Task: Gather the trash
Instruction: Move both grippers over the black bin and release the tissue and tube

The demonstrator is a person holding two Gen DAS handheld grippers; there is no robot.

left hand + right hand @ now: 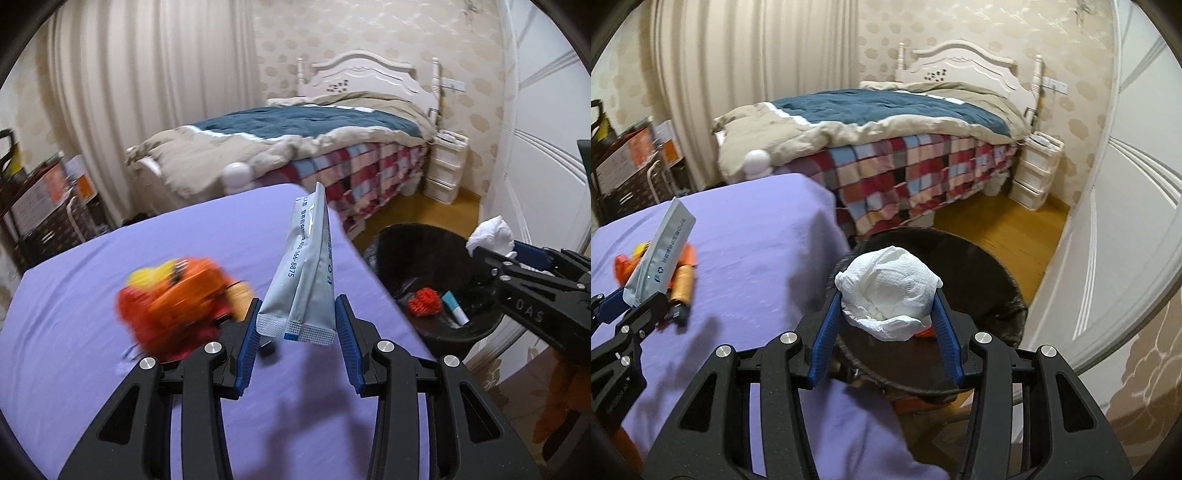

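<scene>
Left gripper [297, 334]: jaws narrow, blue pads [246, 347] pressed on the bottom seal of a pale grey foil sachet [303, 266]; sachet stands upright between them, its top leaning away from the camera, blue print along its side; it hangs above the purple cloth [147, 258] of the table, near the table's right edge.

Right gripper [886, 325]: jaws set somewhat wider, clamped on a crumpled white tissue wad [890, 291]; the wad bulges above the pads; it sits over the mouth of the black trash bin [990, 273], which stands on the floor just beside the table.

Bin contents, left wrist view: an orange-red mesh ball [424, 302] and a small teal-and-white tube [455, 308], both on the dark liner.

On the cloth, left of the sachet: an orange, red and yellow toy [173, 295], blurred; details cannot be told; a small black piece [266, 349] lies just beside it, below the sachet.

Background: bed [905, 122] with blue and beige quilt, patchwork cover; white drawer unit [1034, 166] beside it.
</scene>
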